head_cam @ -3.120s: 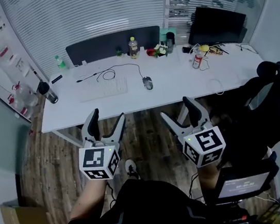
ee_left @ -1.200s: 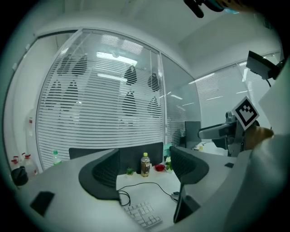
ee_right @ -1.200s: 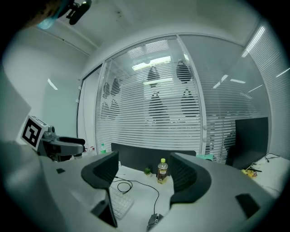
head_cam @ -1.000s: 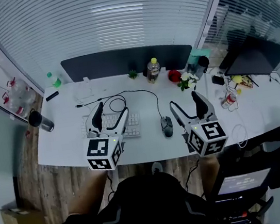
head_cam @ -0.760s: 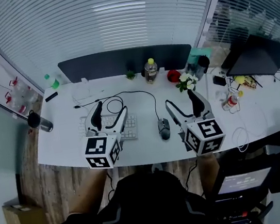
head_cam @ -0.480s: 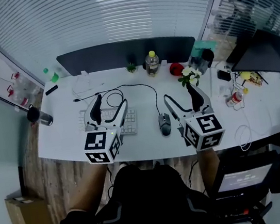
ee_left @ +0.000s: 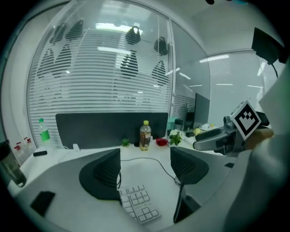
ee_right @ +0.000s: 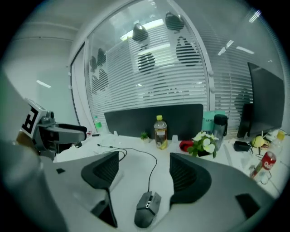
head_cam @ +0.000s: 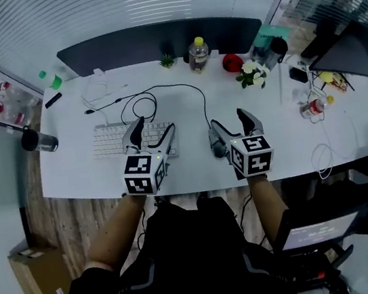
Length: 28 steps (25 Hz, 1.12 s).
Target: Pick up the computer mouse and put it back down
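A: Which step?
B: Reach, before the grasp. The right gripper [head_cam: 228,120] hangs over the mouse [ee_right: 146,209] with its jaws wide apart and nothing clamped. The mouse hasn't been lifted yet.

A: Where's the mouse?
B: Flat on the white surface [head_cam: 346,132], near the front edge and just right of the keyboard [head_cam: 111,141]. In the right gripper view it lies low between the two jaws, nearer the left one. I can't see any contact.

A: And the left gripper?
B: The left gripper [head_cam: 153,125] is also wide open and empty, over the keyboard's right end. I'd say it's idle.

A: Which way does the mouse point?
B: The nose and its cable [head_cam: 189,91] point away from the person toward the back of the surface, skewed a bit right. The long axis runs roughly along the gripper's line of sight.

A: Next move?
B: Probably lower, centre the mouse in the gap, then close across its narrow sides. The shell looks smooth and curved, so it could slip.
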{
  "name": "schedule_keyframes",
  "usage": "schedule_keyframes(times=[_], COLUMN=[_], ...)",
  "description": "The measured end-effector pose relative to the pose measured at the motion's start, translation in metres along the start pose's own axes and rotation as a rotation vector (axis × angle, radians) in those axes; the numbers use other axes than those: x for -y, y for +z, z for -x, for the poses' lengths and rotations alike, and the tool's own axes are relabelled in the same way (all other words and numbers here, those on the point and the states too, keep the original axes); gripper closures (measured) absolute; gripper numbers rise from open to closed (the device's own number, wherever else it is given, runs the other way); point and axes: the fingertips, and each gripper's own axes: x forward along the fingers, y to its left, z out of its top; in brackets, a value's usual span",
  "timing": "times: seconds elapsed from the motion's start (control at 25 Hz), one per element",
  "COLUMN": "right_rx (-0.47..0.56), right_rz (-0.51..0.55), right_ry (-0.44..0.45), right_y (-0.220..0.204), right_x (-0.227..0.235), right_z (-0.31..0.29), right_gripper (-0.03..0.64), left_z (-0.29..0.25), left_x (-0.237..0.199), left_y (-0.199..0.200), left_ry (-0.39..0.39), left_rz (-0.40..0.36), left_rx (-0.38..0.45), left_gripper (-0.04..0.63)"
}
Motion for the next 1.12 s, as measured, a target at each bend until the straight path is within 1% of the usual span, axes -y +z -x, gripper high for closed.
schedule_keyframes(times=[0.24, 0.4, 0.52, 0.72, 0.84, 0.96, 1.12], right_rx=[-0.139, -0.205, -0.236, -0.298, -0.313, -0.324, -0.33], right_rz=[-0.026, -0.037, -0.042, -0.037, -0.026, -0.022, -0.016], right_ry=[-0.045, -0.041, -0.047, -0.051, -0.055, -0.058, -0.072], right_y=[-0.071, -0.11, -0.132, -0.163, -0.175, -0.184, -0.187], right_x=[0.008, 0.006, 0.006, 0.004, 0.005, 0.008, 0.008], right_z=[-0.03, -0.046, -0.055, -0.065, -0.068, -0.071, -0.074], right_gripper=[0.27, 0.27, 0.27, 0.27, 0.27, 0.272, 0.295], left_z=[-0.036, -0.053, -0.061, -0.066, -0.067, -0.067, -0.067], left_x=[0.009, 0.017, 0.024, 0.025, 0.027, 0.027, 0.028], left_y=[-0.078, -0.123, -0.147, -0.176, -0.188, -0.196, -0.201], left_ry=[-0.05, -0.076, -0.106, -0.1, -0.102, -0.096, -0.099], left_rz=[0.013, 0.022, 0.006, 0.024, 0.039, 0.03, 0.025], left_rx=[-0.168, -0.268, -0.307, -0.364, -0.394, -0.411, -0.424], left_gripper=[0.249, 0.249, 0.249, 0.249, 0.249, 0.249, 0.249])
